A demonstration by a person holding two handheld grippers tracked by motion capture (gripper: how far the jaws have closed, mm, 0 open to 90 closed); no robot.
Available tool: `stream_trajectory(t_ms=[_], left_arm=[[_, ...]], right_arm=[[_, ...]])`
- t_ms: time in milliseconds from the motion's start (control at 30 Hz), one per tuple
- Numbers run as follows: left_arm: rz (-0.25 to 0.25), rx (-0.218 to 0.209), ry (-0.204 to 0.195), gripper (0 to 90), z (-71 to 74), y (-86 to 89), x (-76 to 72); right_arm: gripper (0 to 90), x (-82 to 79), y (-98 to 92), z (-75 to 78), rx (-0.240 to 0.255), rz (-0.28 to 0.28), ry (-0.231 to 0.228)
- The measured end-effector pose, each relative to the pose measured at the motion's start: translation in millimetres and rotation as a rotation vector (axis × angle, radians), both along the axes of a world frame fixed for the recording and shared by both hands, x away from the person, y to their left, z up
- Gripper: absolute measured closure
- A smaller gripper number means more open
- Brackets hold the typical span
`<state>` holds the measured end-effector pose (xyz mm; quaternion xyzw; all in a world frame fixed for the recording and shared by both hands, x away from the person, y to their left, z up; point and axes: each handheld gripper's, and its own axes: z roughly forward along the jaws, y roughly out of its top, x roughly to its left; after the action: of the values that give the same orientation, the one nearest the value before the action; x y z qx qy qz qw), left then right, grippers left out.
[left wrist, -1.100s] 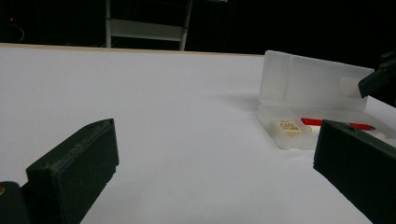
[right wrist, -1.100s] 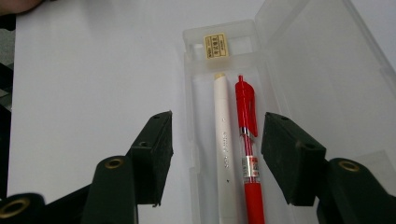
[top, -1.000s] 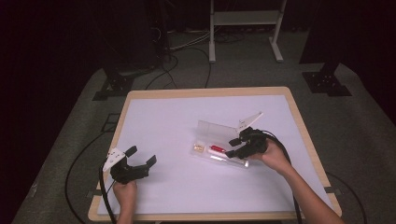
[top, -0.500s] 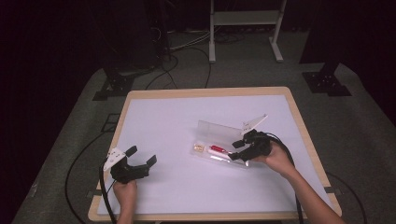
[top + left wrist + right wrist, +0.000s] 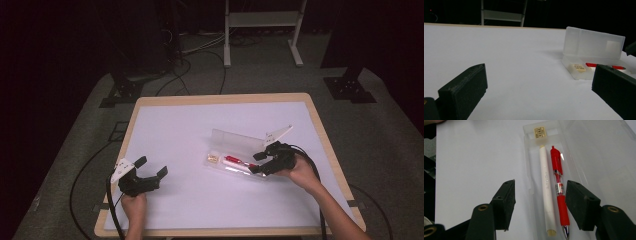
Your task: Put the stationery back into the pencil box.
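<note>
A clear plastic pencil case [image 5: 220, 161] lies open on the white table, its lid [image 5: 239, 140] standing up behind it. Inside lie a red pen [image 5: 557, 177], a white pen [image 5: 546, 182] and a small eraser [image 5: 539, 132]. My right gripper [image 5: 540, 192] is open at the case's near end, its jaws standing on either side of the two pens without touching them; in the high view the right gripper [image 5: 256, 163] sits at the case's right end. My left gripper [image 5: 151, 166] rests open at the front left, far from the case [image 5: 596, 45], with nothing between its jaws.
The white table top [image 5: 200, 125] has a wooden rim [image 5: 220, 98]. Black cables trail from both grippers off the front edge. A metal stand [image 5: 262, 30] and dark equipment bases stand on the floor behind the table.
My right gripper has edged slightly to the right and toward the person along the case. The left gripper and the case have stayed put.
</note>
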<state>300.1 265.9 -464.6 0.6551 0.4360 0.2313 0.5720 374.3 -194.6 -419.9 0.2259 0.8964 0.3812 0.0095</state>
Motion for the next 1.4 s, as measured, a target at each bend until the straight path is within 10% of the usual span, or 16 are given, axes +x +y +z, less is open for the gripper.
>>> stream_trajectory(t_ms=[1400], left_arm=[[-0.001,0.005,0.002,0.0,0.0,-0.4,0.1]], right_arm=[[39.6,-14.1,-31.4,-5.3,0.023,-0.049,0.007]])
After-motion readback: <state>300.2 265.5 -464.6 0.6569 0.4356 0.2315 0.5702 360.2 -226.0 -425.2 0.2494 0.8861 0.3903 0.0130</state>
